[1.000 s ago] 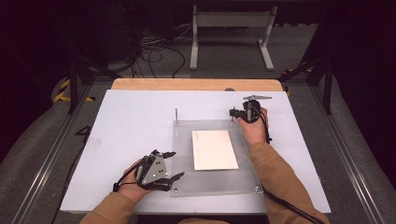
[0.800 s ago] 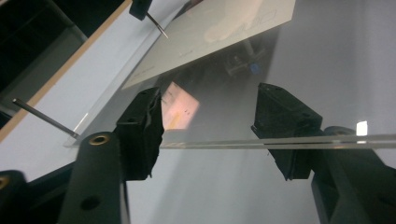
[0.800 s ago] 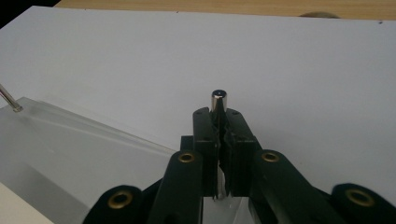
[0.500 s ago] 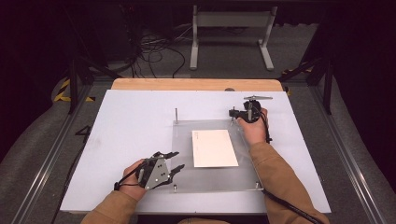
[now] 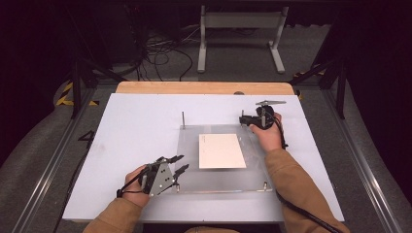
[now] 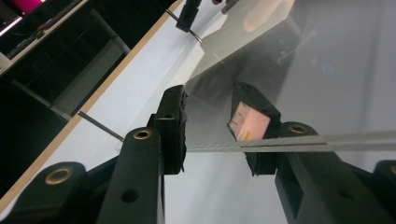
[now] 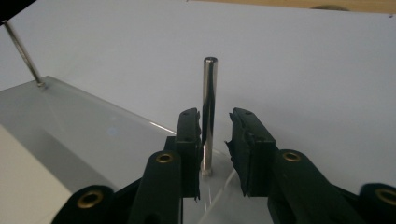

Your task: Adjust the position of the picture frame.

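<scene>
- Metal pin stands upright, long axis vertical, at far right corner of clear plate; seated in the plate's corner hole.
- Right gripper has jaws apart around the pin; left jaw just beside or touching it, right jaw clear of it.
- Left gripper at the plate's near left corner, jaws apart, straddling the plate edge; not clamped.
- Second pin upright at far left corner; short studs at near corners.
- Plate is flat, square, see-through acrylic; a white paper sheet lies under or on its middle, cannot tell which.
- White table top, wooden strip along far edge.
- Dark room, grey floor, cables, metal stand behind.
</scene>
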